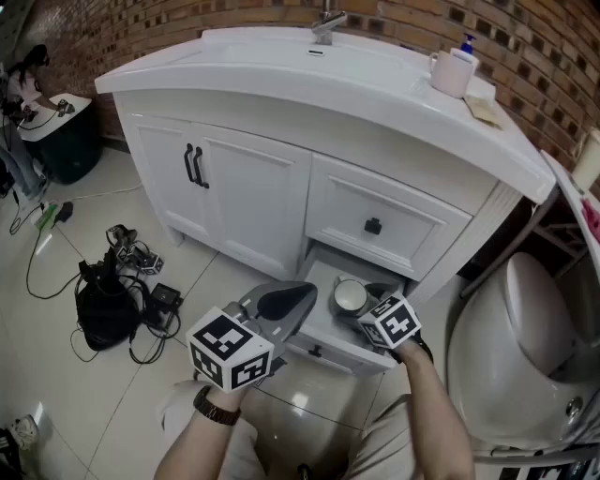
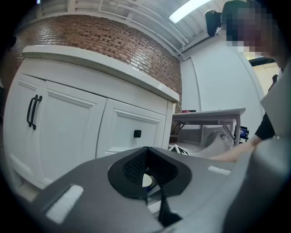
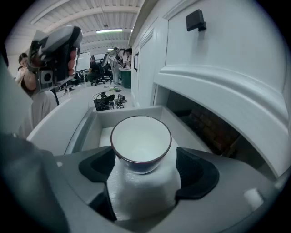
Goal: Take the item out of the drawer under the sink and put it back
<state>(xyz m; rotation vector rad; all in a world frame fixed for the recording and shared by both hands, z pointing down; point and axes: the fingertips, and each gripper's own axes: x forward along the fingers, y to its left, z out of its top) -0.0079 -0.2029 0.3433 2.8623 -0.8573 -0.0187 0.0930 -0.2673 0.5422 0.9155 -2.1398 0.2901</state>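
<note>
— In the open lower drawer of the white vanity cabinet, what lies there?
— One small white round bowl with a dark rim, upright, just behind the drawer's front.
— And what has hold of it?
— The right gripper reaches into the drawer and is clamped on the bowl. A white rough-surfaced lump fills the gap behind the bowl and touches both pads; what it is I cannot tell.
— The other tool?
— The left gripper hangs over the drawer's left edge, jaws pressed together with nothing in them.
— Count the rest.
— Two drawers: above the open one, a closed upper drawer with one black knob. Two white cabinet doors with two black bar handles. One white mug stands on the countertop.
— The room?
— A glossy white tile floor, with a black bag with cables lying left of the cabinet. A brown brick wall runs behind, and one white toilet stands at the right.
</note>
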